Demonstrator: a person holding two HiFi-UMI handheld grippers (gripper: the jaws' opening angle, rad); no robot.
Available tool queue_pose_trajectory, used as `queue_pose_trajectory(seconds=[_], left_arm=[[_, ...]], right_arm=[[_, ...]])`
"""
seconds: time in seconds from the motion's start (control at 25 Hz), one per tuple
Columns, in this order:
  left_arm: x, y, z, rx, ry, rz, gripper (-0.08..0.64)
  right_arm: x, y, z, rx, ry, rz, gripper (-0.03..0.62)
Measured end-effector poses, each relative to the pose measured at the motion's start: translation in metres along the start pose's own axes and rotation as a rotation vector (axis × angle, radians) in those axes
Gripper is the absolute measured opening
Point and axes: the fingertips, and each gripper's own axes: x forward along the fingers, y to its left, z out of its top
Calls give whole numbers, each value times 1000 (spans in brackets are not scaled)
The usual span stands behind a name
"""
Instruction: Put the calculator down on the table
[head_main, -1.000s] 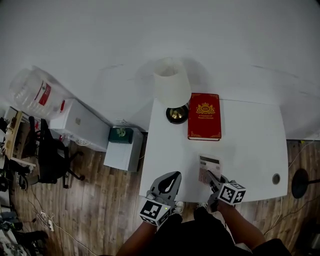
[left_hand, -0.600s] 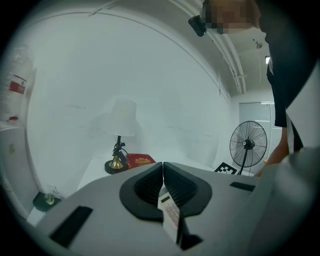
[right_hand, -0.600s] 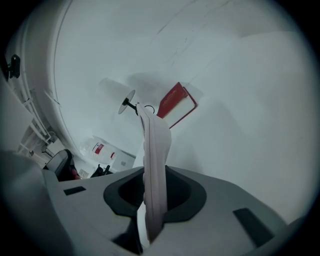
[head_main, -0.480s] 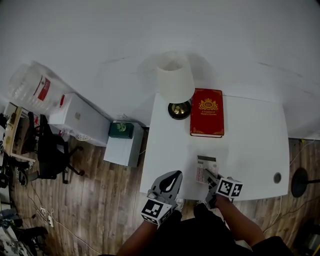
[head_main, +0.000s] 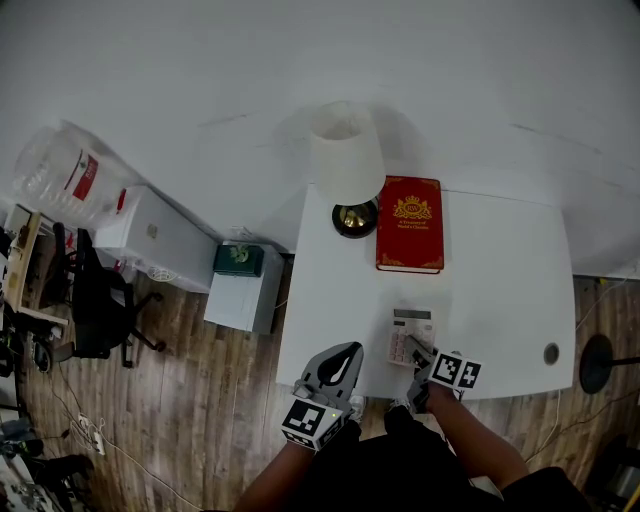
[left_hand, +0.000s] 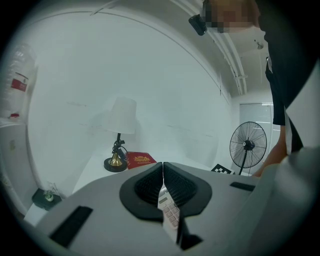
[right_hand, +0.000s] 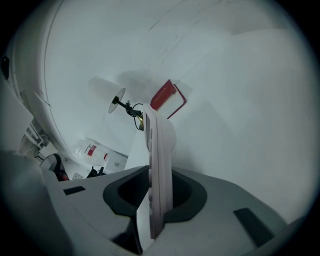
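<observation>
Calculator (head_main: 411, 332), pinched by right hand-held gripper (head_main: 420, 355), runs lengthwise toward red book (head_main: 409, 224), display end leading.

The calculator (head_main: 411, 333) is a pale, slim slab with a grey display at its far end and rows of keys below it. It lies face up over the near part of the white bench (head_main: 500, 290). Its near end is clamped in the jaws of the right gripper (head_main: 422, 354). I cannot tell whether it touches the bench.

Lamp (head_main: 346, 160), red book (head_main: 409, 225) at back, open tabletop (head_main: 505, 300) right
</observation>
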Motion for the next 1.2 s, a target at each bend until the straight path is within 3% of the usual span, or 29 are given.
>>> queue_pose_trajectory(seconds=[0.32, 0.56, 0.72, 0.96, 1.2], left_arm=[[-3, -5, 1, -14, -7, -4, 20], [-4, -12, 1, -22, -10, -9, 20], [-7, -16, -1, -16, -10, -23, 20], [-12, -20, -11, -35, 2, -45, 20], [-14, -20, -9, -36, 2, -48, 20]], right_arm=[[-7, -13, 4, -92, -9, -98, 145], [-15, -33, 12, -248, 11, -254, 249], [-20, -43, 12, -287, 17, -308, 298], [-19, -42, 19, -454, 16, -361, 328], [-31, -28, 29, -544, -22, -376, 311]])
